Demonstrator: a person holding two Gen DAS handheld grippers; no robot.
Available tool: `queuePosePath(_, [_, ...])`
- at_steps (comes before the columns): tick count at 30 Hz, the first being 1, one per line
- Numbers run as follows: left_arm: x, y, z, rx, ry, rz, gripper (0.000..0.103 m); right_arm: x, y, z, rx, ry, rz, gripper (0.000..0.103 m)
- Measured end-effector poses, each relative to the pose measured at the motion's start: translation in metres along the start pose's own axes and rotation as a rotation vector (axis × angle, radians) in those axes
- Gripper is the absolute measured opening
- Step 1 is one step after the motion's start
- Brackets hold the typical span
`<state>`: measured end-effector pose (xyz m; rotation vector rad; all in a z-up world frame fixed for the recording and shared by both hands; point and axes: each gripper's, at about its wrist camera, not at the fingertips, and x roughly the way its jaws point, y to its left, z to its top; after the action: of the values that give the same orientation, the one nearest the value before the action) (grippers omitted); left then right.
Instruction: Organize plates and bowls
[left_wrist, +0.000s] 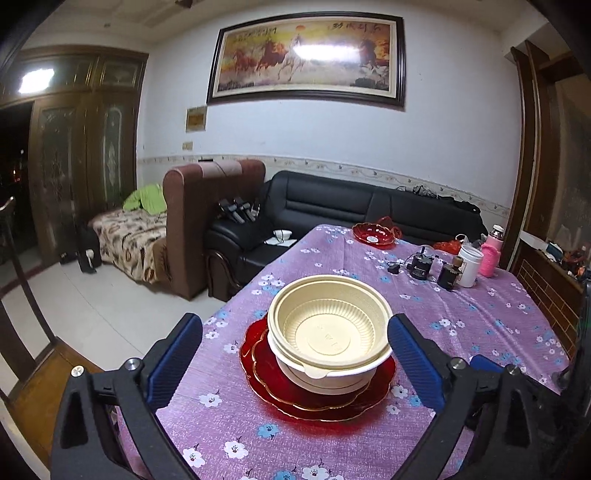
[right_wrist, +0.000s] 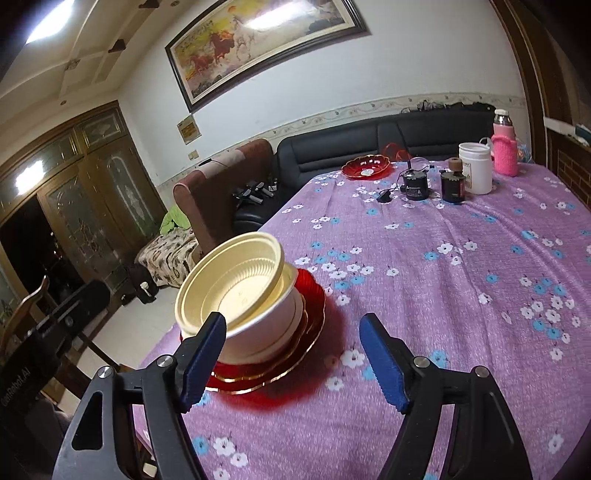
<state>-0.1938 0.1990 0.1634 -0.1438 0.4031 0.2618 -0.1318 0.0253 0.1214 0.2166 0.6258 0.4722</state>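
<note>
On the purple flowered tablecloth (left_wrist: 461, 325) stands one stack. Two red gold-rimmed plates (left_wrist: 280, 384) lie at the bottom, a white bowl (left_wrist: 325, 380) sits on them, and a cream ribbed bowl (left_wrist: 328, 325) rests slightly askew inside it. My left gripper (left_wrist: 295, 332) is open wide, its blue fingers (left_wrist: 177, 354) flanking the stack from the near side without pressing on it. In the right wrist view the cream bowl (right_wrist: 236, 288), the white bowl (right_wrist: 266, 332) and the red plates (right_wrist: 295, 362) sit left of centre. My right gripper (right_wrist: 293, 321) is open and holds nothing; its left finger overlaps the bowls in the picture.
A red scalloped dish (right_wrist: 367, 168) sits at the table's far edge. Near it stand a white jar (right_wrist: 476, 168), a pink bottle (right_wrist: 504, 147) and two small black devices (right_wrist: 415, 184). A black sofa (left_wrist: 332, 206) lies beyond, and the table's left edge drops to the floor.
</note>
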Motion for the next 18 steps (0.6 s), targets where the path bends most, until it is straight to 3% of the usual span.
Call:
queuePosePath(9, [-0.005,-0.018,-0.017,0.03,0.038,-0.015,0.102,-0.02,0.02,-0.02,-0.098,-0.049,-0.021,0.087])
queuePosePath(18, [-0.002,-0.019,-0.033,0.045,0.097,0.03,0.102,-0.017,0.028,-0.035,-0.124,-0.015,-0.015,0.087])
